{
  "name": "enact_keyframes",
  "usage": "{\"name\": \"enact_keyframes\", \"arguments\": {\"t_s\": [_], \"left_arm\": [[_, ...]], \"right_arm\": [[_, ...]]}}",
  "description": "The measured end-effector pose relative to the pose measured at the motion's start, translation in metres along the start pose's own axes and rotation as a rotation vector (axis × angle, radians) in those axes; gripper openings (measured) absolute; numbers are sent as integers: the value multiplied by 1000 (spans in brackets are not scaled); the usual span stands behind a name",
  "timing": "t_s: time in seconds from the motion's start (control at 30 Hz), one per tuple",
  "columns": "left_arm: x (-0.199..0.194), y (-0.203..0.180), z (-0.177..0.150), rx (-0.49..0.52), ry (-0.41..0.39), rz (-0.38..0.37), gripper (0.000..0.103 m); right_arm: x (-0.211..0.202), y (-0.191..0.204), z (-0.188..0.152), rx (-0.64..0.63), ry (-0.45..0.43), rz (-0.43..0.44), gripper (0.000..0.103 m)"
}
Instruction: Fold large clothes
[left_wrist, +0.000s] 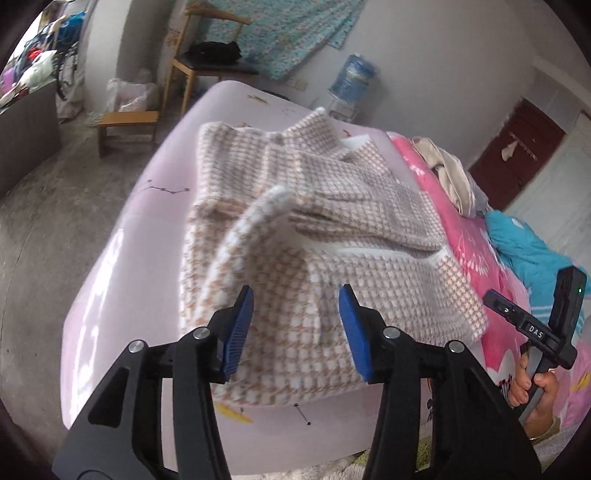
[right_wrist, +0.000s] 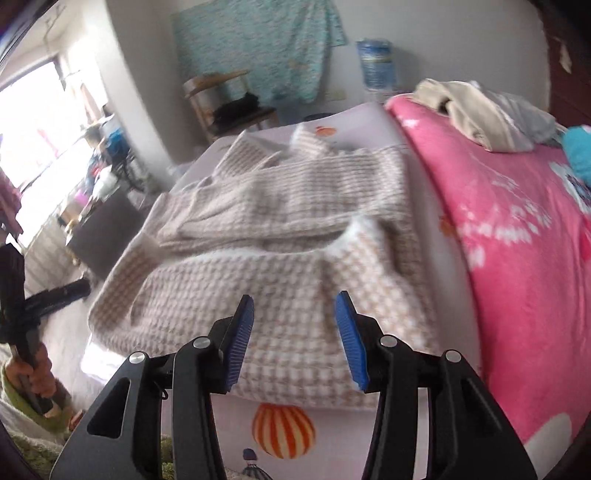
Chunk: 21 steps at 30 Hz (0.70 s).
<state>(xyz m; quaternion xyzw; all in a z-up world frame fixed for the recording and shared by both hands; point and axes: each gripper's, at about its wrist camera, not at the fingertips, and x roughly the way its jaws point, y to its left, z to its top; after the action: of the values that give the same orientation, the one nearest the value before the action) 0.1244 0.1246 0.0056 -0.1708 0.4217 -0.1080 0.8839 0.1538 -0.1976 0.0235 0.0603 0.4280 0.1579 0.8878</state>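
Note:
A beige-and-white houndstooth garment lies partly folded on a pale pink sheet, its near hem doubled back over the body. My left gripper hangs just above the near left part of the fabric, blue pads apart, nothing between them. In the right wrist view the same garment spreads across the bed, and my right gripper hovers over its near edge, open and empty. A raised fold corner stands ahead of it. Each view shows the other hand-held gripper at its edge.
A pink flowered blanket covers the bed's right side, with crumpled beige and grey clothes and a teal garment on it. Wooden chairs, a low stool and a water bottle stand beyond the bed.

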Motion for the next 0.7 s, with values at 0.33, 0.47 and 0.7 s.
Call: {"name": "enact_keyframes", "arguments": {"t_s": [0.33, 0.47, 0.7], "left_arm": [[44, 26, 4, -1, 101, 84, 46], [42, 21, 24, 46, 28, 105, 47], [75, 24, 47, 99, 32, 227, 47]], "right_arm": [[39, -14, 1, -59, 157, -36, 47], [28, -56, 28, 33, 55, -150, 48], [73, -90, 43, 58, 116, -182, 48]]}}
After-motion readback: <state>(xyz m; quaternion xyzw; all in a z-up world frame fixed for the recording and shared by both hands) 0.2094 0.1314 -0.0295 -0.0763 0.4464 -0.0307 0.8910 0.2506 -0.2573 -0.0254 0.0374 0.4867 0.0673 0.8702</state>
